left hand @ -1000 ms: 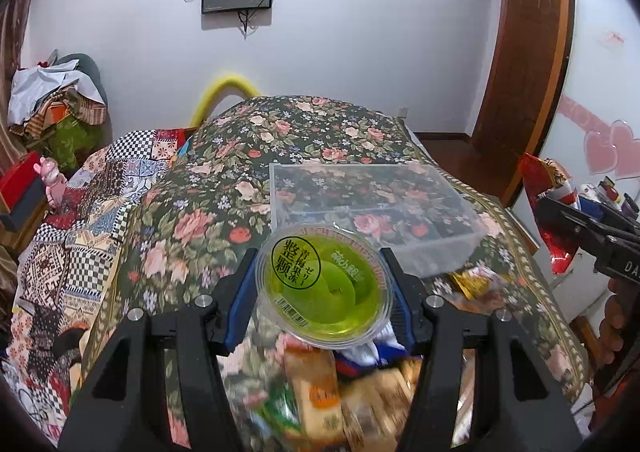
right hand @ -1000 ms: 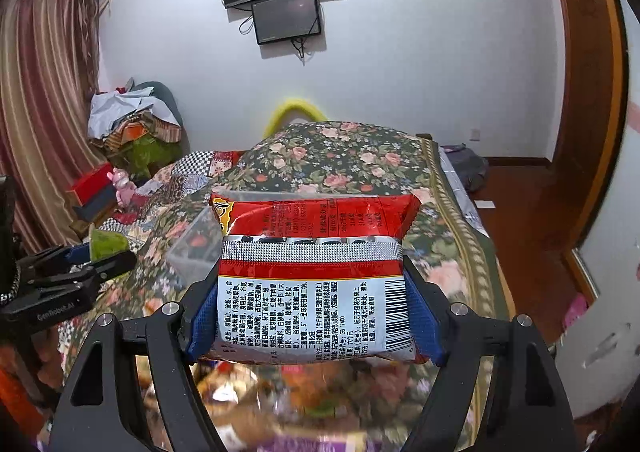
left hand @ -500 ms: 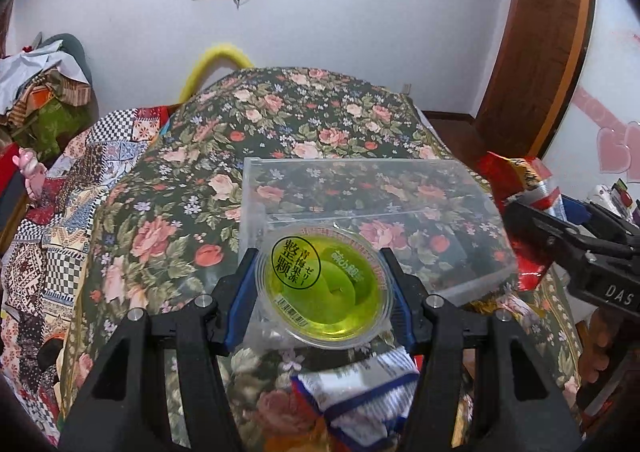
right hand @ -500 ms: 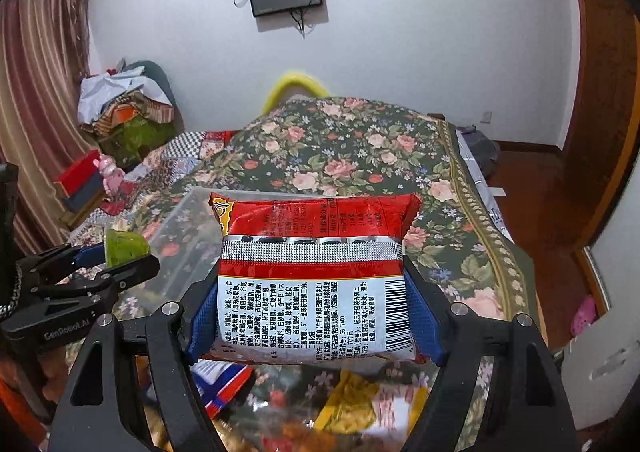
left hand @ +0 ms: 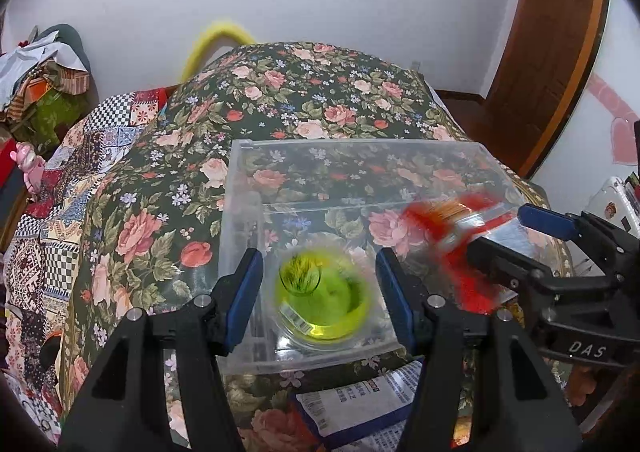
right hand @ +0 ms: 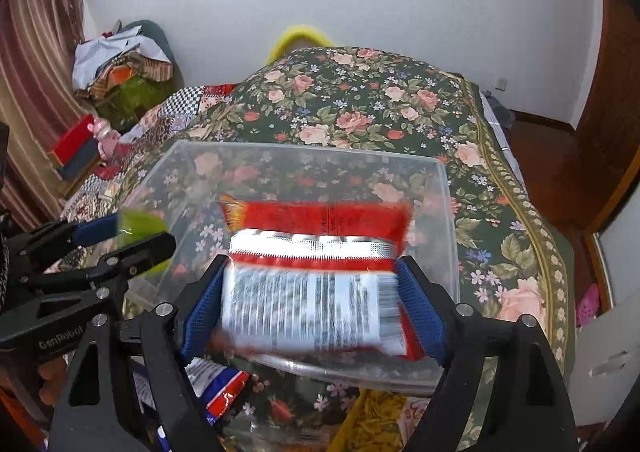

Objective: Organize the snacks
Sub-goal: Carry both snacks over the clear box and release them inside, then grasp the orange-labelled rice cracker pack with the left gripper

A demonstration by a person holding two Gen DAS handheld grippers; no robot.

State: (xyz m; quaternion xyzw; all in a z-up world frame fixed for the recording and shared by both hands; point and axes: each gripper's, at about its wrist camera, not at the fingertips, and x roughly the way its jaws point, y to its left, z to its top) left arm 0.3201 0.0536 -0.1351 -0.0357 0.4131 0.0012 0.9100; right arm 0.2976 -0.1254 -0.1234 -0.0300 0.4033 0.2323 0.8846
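Note:
A clear plastic bin (left hand: 360, 156) (right hand: 304, 156) stands on the floral bedspread. My left gripper (left hand: 320, 284) is over its near left part, jaws spread wider than the green jelly cup (left hand: 322, 298), which is blurred and apart from both pads, dropping into the bin. My right gripper (right hand: 314, 292) is over the bin's near right part. The red and white snack bag (right hand: 316, 280) between its pads is blurred and tilted; whether the pads still grip it does not show. The bag also shows in the left wrist view (left hand: 448, 228).
Loose snack packets lie on the bedspread in front of the bin: a white and blue one (left hand: 360, 404), a red, white and blue one (right hand: 216, 384), a yellow one (right hand: 376, 416). Clothes pile (right hand: 120, 68) at far left. Wooden door (left hand: 548, 52) at right.
Both grippers moved forward over the bin. The left jaws opened and let go of the jelly cup, which drops. The snack bag in the right gripper is now blurred and shifting.

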